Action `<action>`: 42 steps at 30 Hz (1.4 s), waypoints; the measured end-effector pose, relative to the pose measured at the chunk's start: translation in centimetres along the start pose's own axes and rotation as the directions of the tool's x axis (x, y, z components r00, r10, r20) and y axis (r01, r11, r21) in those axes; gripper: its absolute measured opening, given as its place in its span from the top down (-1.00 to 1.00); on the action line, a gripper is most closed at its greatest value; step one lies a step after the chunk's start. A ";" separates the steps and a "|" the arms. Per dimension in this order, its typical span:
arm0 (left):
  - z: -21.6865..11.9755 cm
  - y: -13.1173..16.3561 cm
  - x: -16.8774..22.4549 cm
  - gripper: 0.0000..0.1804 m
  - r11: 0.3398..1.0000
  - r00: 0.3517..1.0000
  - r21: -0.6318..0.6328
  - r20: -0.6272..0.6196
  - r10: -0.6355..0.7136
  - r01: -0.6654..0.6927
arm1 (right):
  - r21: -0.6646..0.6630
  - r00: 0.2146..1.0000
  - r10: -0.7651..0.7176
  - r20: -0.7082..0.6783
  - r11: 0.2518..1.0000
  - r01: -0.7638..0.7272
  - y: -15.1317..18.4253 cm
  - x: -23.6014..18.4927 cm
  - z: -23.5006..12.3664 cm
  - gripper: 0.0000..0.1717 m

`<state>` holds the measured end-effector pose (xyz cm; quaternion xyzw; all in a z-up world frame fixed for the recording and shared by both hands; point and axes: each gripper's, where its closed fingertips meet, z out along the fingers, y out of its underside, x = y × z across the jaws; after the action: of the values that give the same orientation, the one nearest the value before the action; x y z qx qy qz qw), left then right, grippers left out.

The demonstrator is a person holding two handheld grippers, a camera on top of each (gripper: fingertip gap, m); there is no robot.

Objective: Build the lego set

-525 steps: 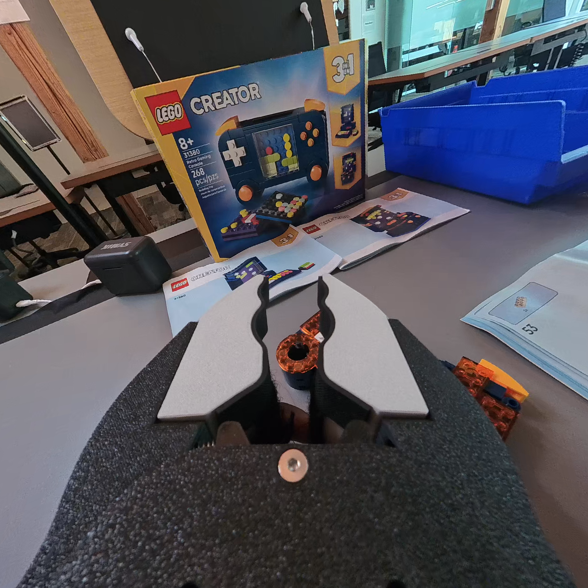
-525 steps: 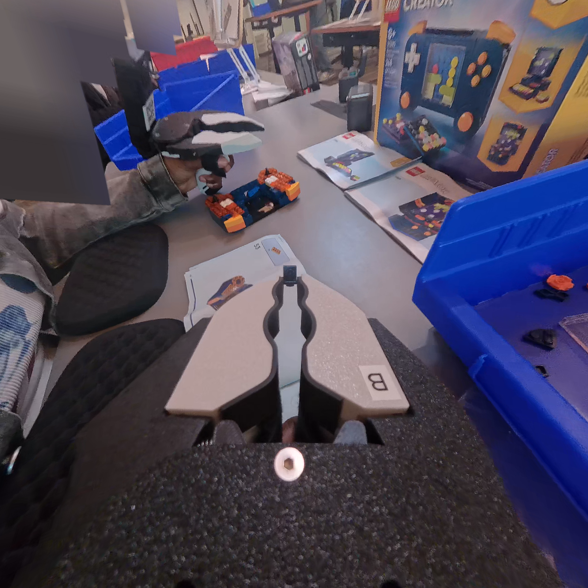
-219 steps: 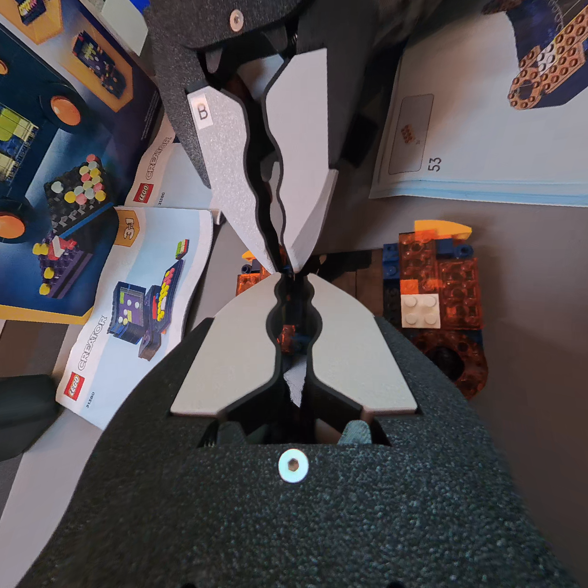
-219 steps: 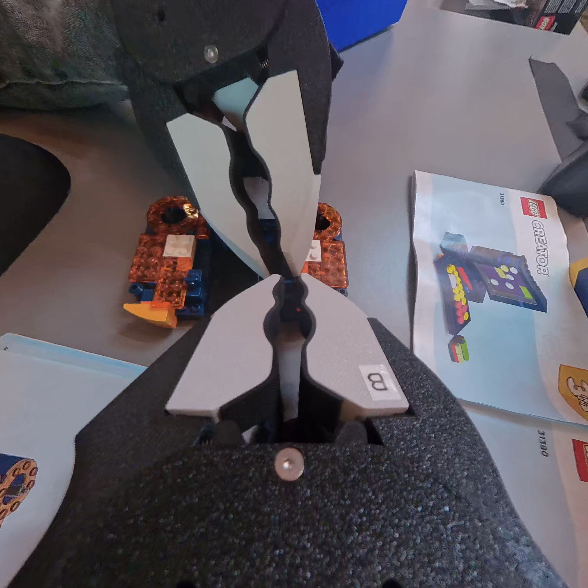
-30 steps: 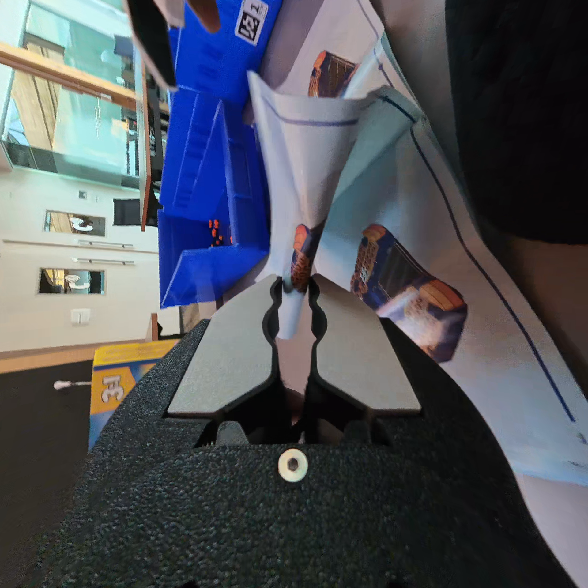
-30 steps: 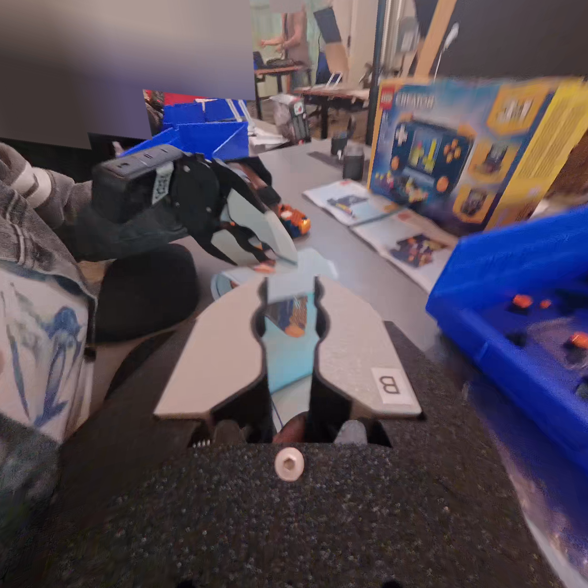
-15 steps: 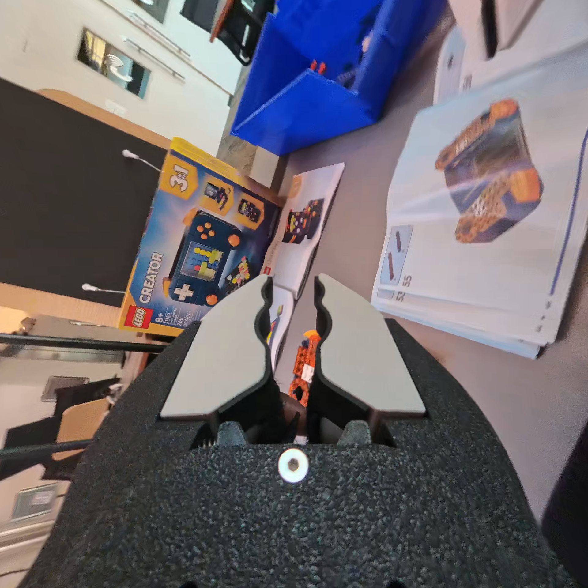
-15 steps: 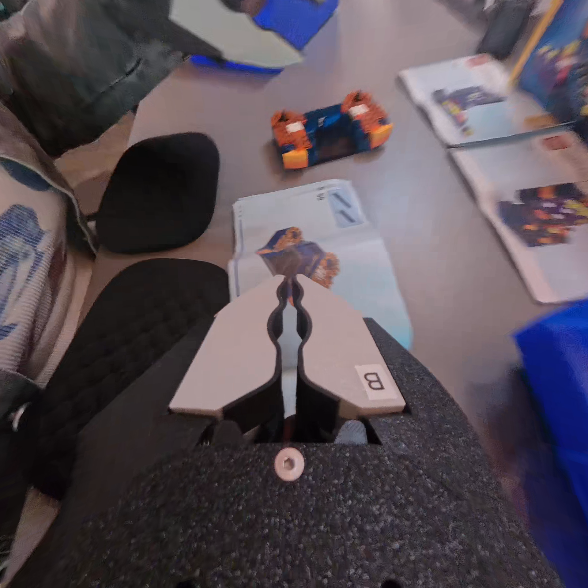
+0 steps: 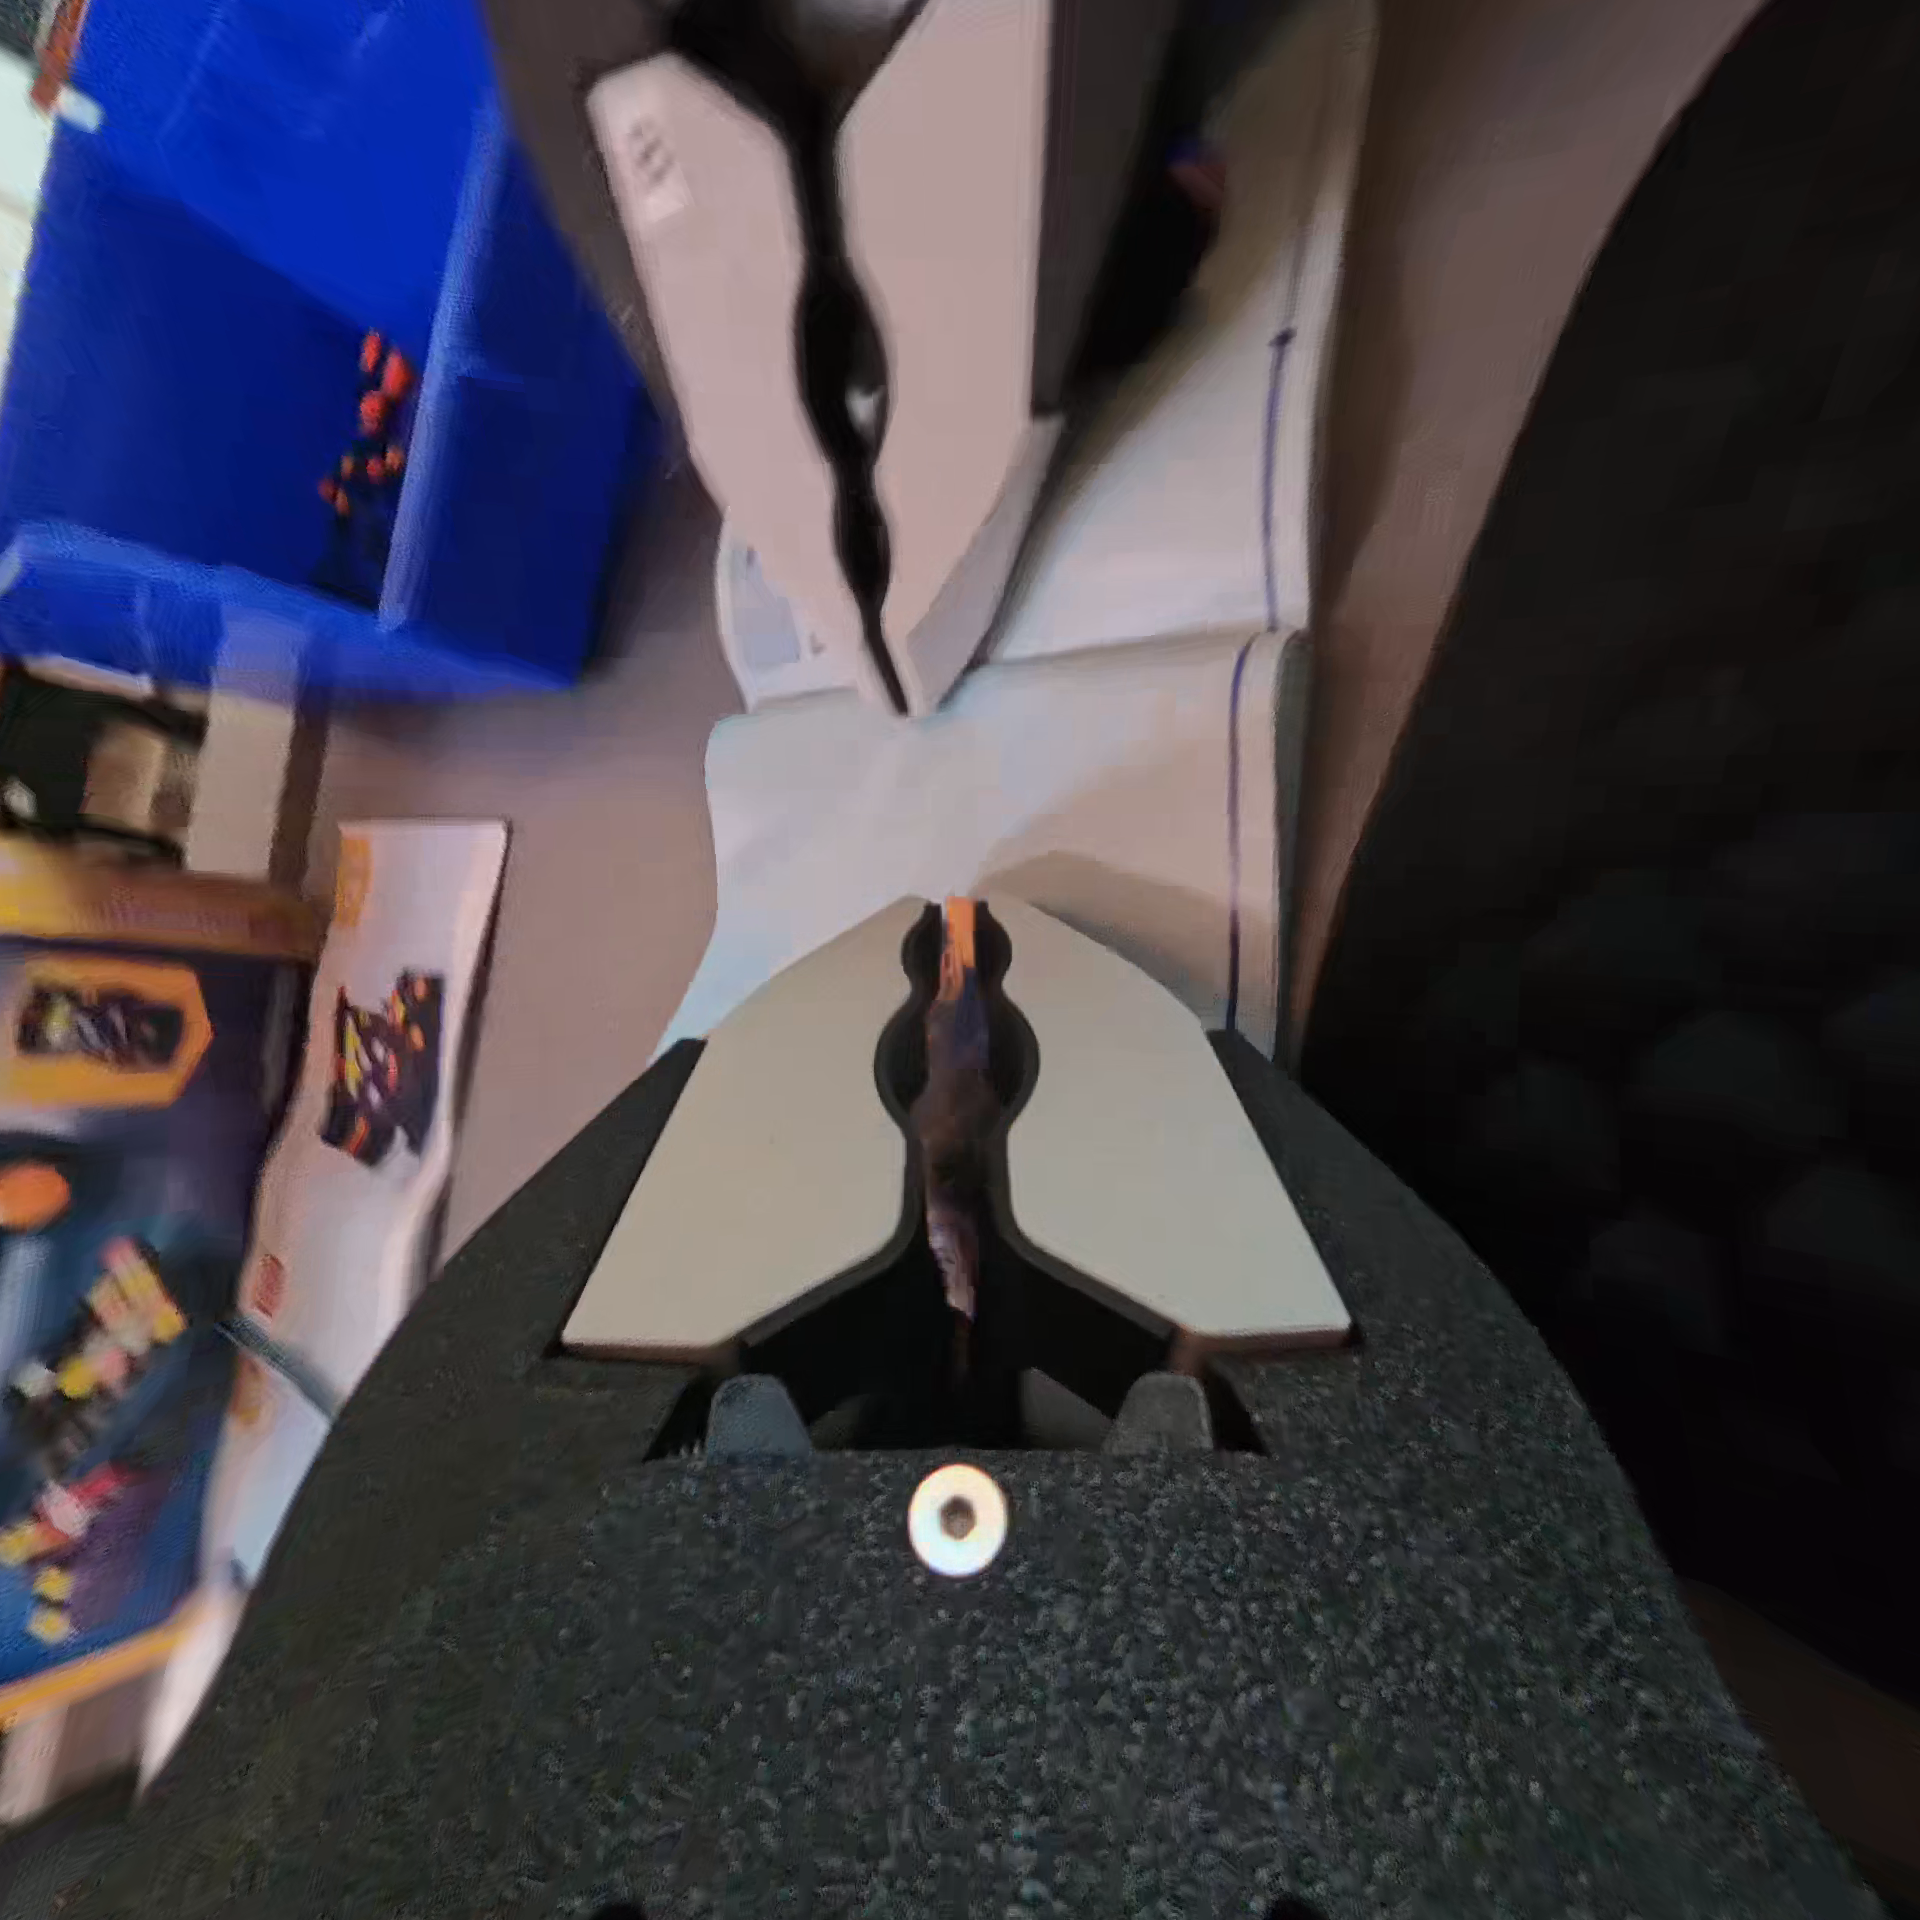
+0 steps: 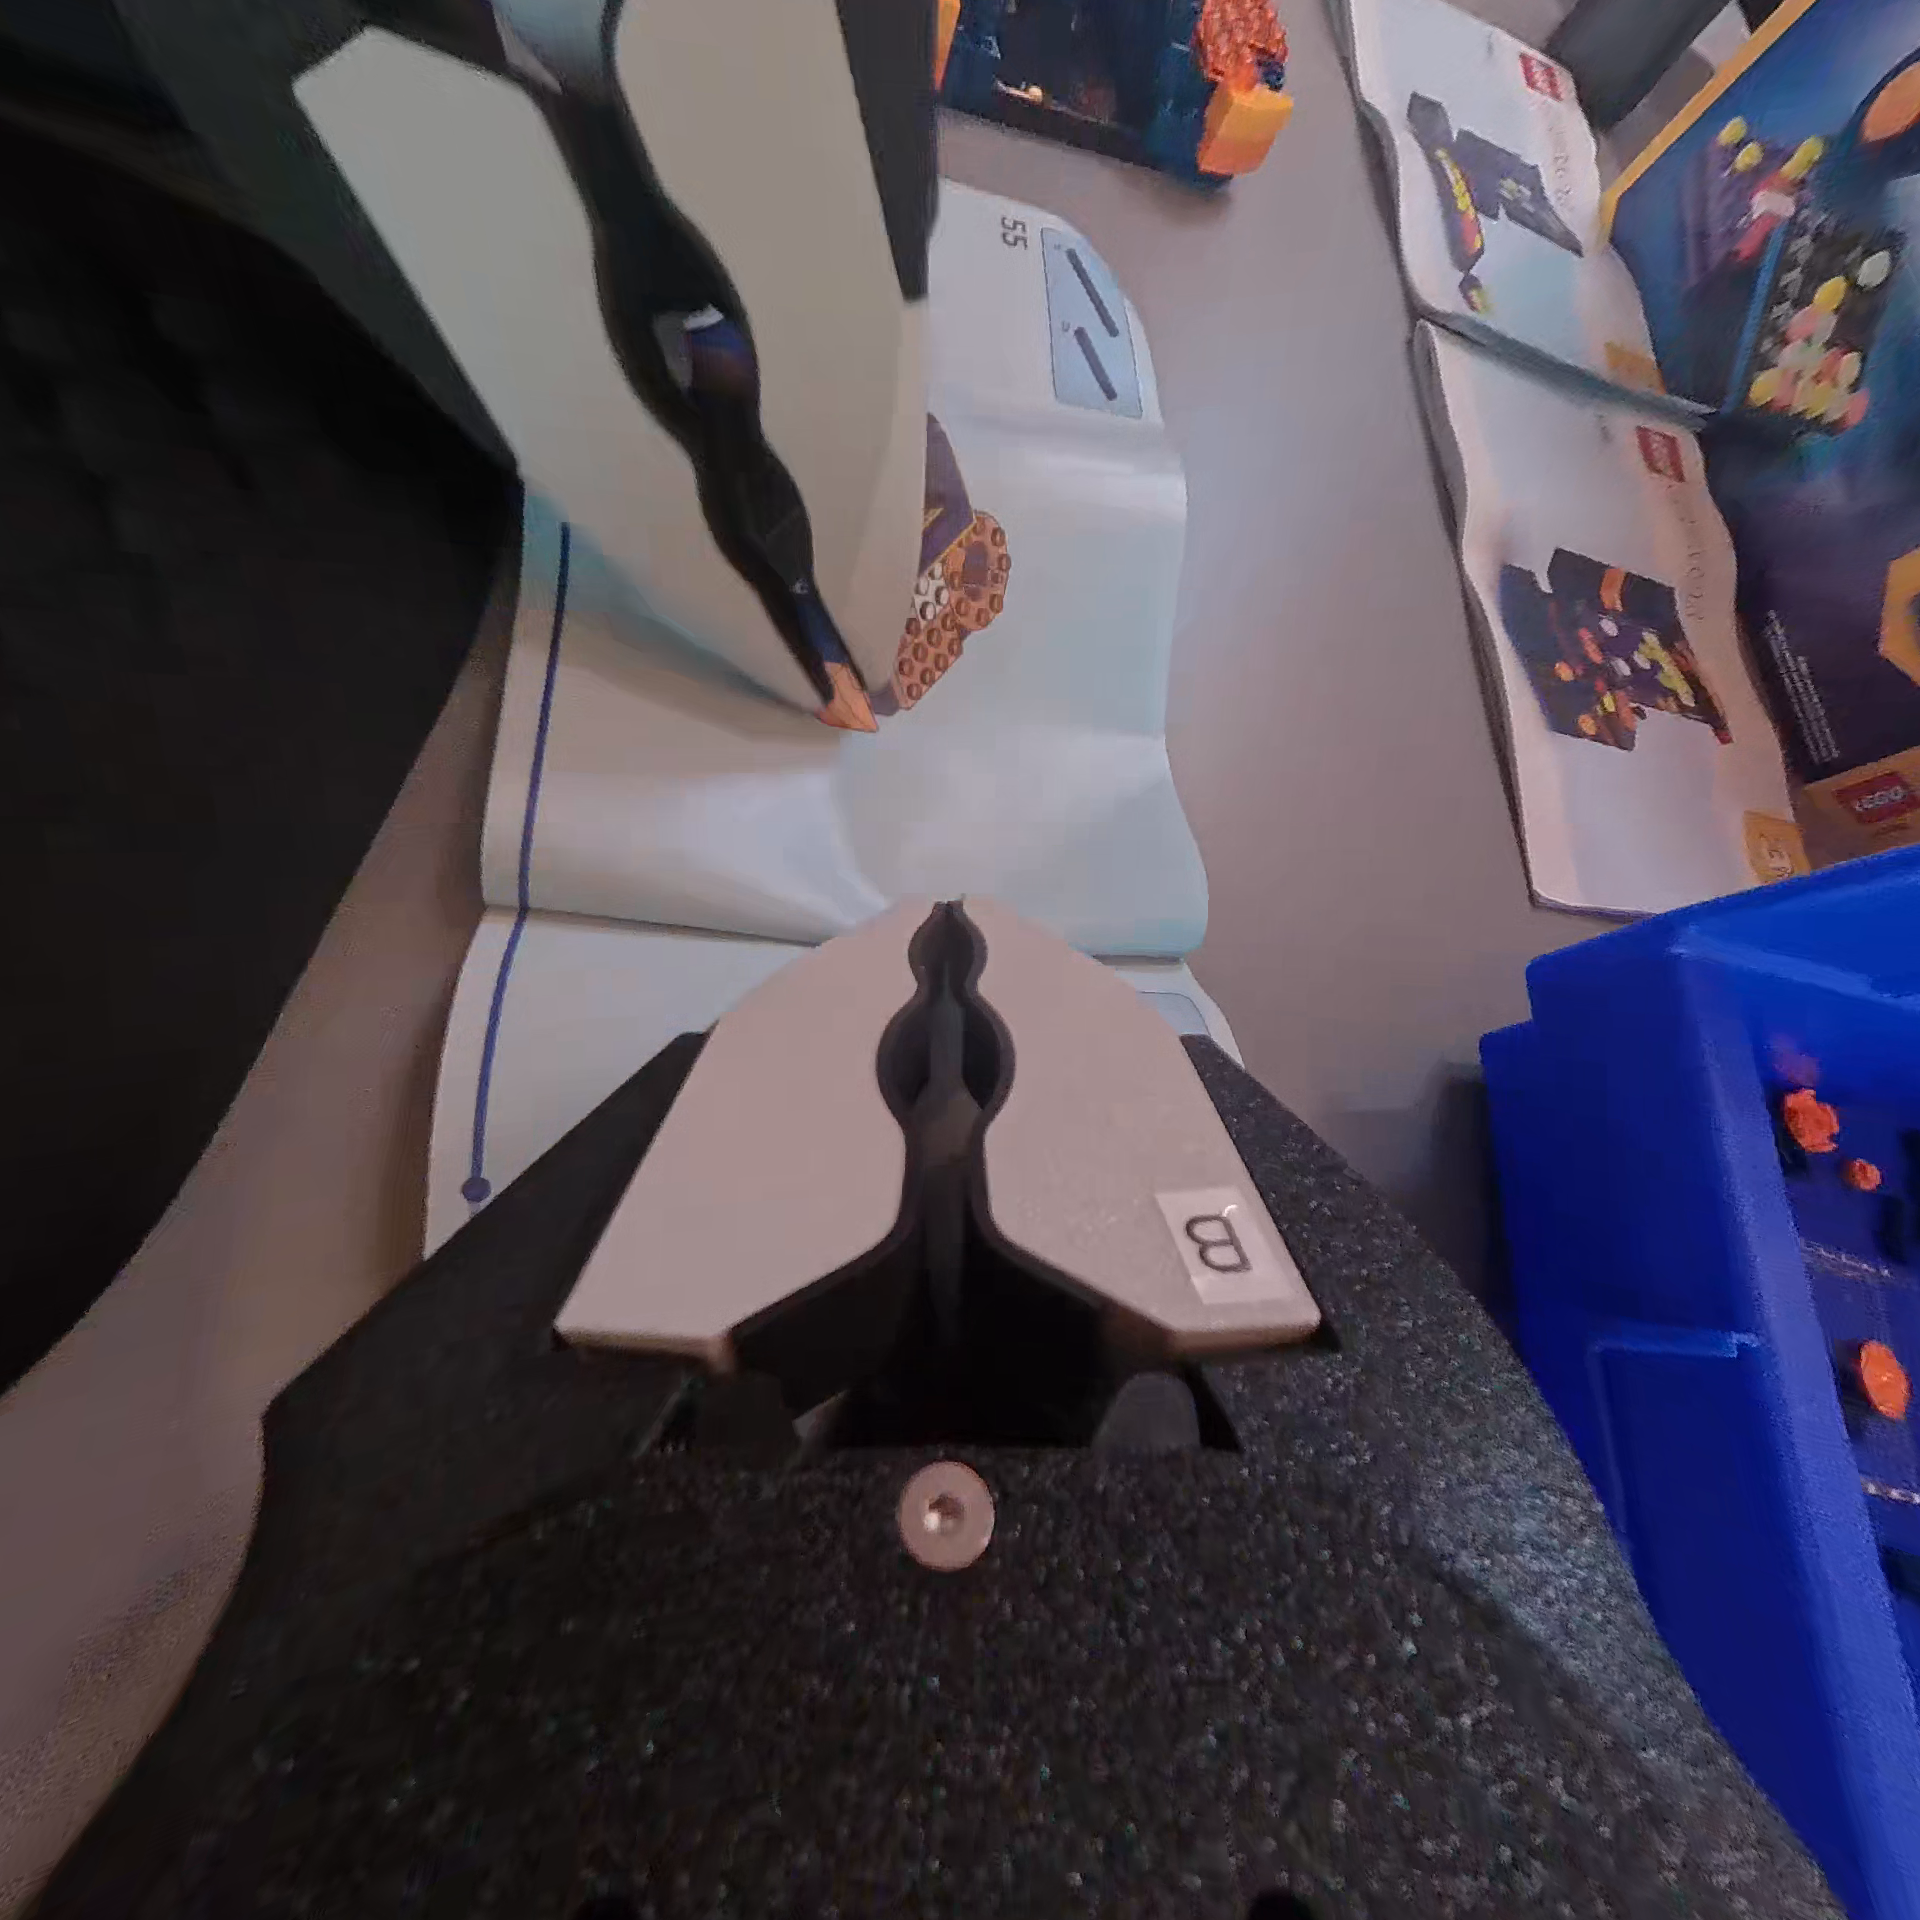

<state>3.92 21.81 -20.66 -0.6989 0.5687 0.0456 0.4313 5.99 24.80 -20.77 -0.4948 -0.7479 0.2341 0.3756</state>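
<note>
An open instruction booklet (image 10: 987, 810) lies on the grey table, and one of its pages (image 9: 883, 810) is raised in a bulge between my two grippers. My left gripper (image 9: 956, 904) is shut on a fold of that page; the printed orange and blue picture shows between its fingers. It also shows in the right wrist view (image 10: 847, 712), tips down on the booklet. My right gripper (image 10: 948, 906) is shut at the page's near edge, and the paper's creases run into its tips. It shows in the left wrist view (image 9: 899, 707) opposite mine, tip to the page.
A blue bin (image 10: 1714, 1143) with small orange parts stands right of the booklet. An orange and blue brick model (image 10: 1122, 94) sits beyond it. Two more booklets (image 10: 1590, 644) and the set's box (image 10: 1818, 260) lie far right. A black pad (image 10: 208, 520) lies left. One gripper's finger ends stand about 4 cm off the other's.
My left gripper let the page go, swung away open, then came back and shut on the page. My right gripper shut and moved down to the page's edge.
</note>
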 end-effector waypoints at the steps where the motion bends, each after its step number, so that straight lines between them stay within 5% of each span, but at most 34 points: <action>1: -0.4 0.6 -0.2 0.95 0.998 0.998 -0.001 0.018 -0.055 0.055 | -0.001 1.000 -0.003 -0.004 1.000 0.003 0.0 0.0 0.0 1.00; 7: -2.1 3.1 -1.0 0.95 0.996 0.983 -0.041 0.166 -0.073 0.081 | 0.001 1.000 0.009 0.004 1.000 -0.009 0.0 0.0 -0.1 1.00; 15: -2.0 3.2 -0.9 0.99 0.989 0.982 -0.009 0.124 -0.143 0.145 | 0.086 0.992 0.032 -0.120 0.996 -0.022 -1.8 1.5 -1.3 1.00; 18: -2.0 3.1 -0.9 1.00 0.992 0.983 -0.012 0.139 -0.119 0.122 | -0.107 0.982 0.072 -0.177 0.990 -0.092 1.7 2.2 -0.2 0.96; 23: -2.0 3.2 -1.0 1.00 0.990 0.981 -0.011 0.136 -0.135 0.138 | -0.123 0.968 0.008 -0.252 0.992 -0.041 1.8 2.6 -0.4 1.00; 25: -2.0 3.2 -1.1 0.97 0.988 0.980 -0.003 0.131 -0.152 0.154 | -0.103 0.975 0.125 -0.185 0.984 -0.146 1.8 2.5 -0.4 1.00; 28: -2.3 3.2 -1.6 0.89 0.976 0.968 0.026 0.123 -0.220 0.218 | -0.039 0.936 0.327 -0.134 0.942 -0.334 -0.3 5.3 -2.9 0.52; 31: -2.8 3.0 -2.4 0.75 0.949 0.944 0.085 0.106 -0.312 0.304 | 0.065 0.847 0.494 -0.199 0.869 -0.491 -2.8 11.5 -7.7 0.57; 33: -3.5 2.8 -3.4 0.72 0.919 0.916 0.145 0.115 -0.384 0.367 | -0.020 0.752 0.575 -0.321 0.790 -0.613 0.2 15.6 -9.7 0.60; 35: -4.3 2.6 -4.7 0.71 0.881 0.880 0.211 0.134 -0.455 0.424 | -0.216 0.642 0.657 -0.397 0.613 -0.760 5.8 16.9 -9.9 0.54; 37: -5.1 2.8 -6.1 0.72 0.845 0.841 0.272 0.169 -0.514 0.461 | -0.363 0.539 0.774 -0.332 0.422 -0.831 8.7 15.6 -8.3 0.49; 42: -6.3 3.8 -8.4 0.75 0.814 0.784 0.341 0.262 -0.563 0.470 | -0.456 0.584 0.735 -0.344 0.413 -0.788 10.4 15.0 -6.7 0.55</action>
<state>-4.86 24.09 -14.19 -0.7467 0.2680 -0.0254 0.6083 13.70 42.59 -19.26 -0.8763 -0.4555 0.1233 0.0965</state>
